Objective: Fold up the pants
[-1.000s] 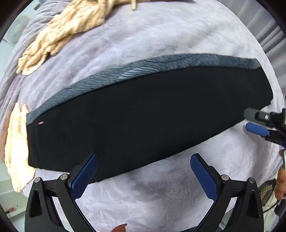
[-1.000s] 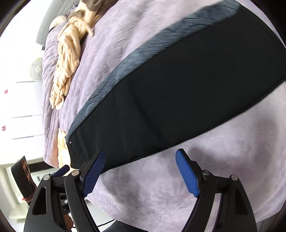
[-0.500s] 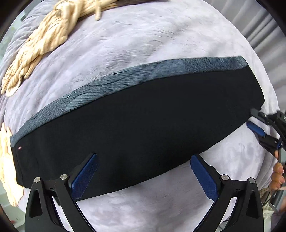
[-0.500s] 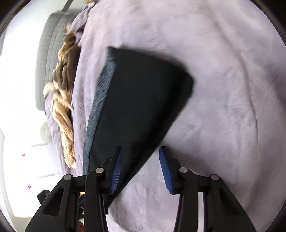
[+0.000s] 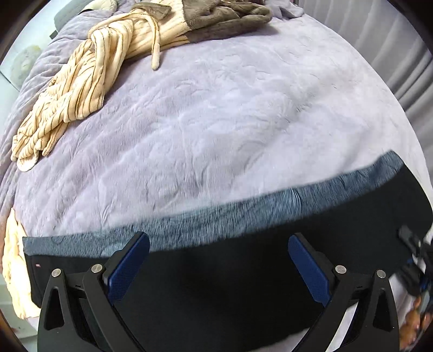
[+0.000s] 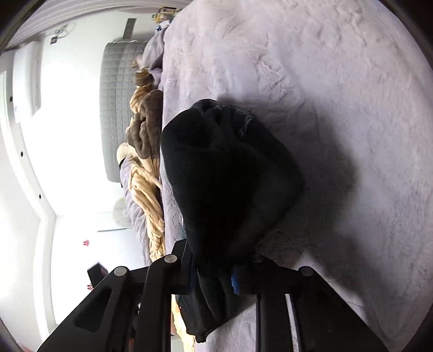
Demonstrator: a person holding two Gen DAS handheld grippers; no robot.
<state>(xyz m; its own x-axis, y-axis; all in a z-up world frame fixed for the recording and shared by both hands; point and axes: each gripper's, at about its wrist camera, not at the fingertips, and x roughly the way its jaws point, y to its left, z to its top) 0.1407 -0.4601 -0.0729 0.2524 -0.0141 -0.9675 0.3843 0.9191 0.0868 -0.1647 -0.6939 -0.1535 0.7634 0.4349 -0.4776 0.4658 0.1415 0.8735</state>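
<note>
Black pants (image 5: 230, 284) with a grey-blue strip along the far edge lie flat across the lavender bed cover (image 5: 216, 121). My left gripper (image 5: 217, 243) hovers over their middle, pointing steeply down, jaws wide open with nothing pinched. My right gripper (image 6: 220, 254) is at the pants' right end, seen small at the edge of the left wrist view (image 5: 414, 257). Its jaws are closing, and a bunched, raised fold of the black pants (image 6: 224, 168) sits squeezed between them. One blue pad (image 6: 235, 281) just shows beside the cloth.
A cream striped garment (image 5: 81, 89) and a brown fleece (image 5: 222, 19) lie at the far side of the bed. More cream cloth (image 5: 13, 270) hangs at the left edge. A grey curtain (image 5: 400, 67) stands to the right, and a padded grey headboard (image 6: 113, 108) is beyond.
The right gripper swung round to the pants' end and narrowed from wide open until the cloth bunched up between its fingers. The left gripper moved over the pants, which now lie lower in its view.
</note>
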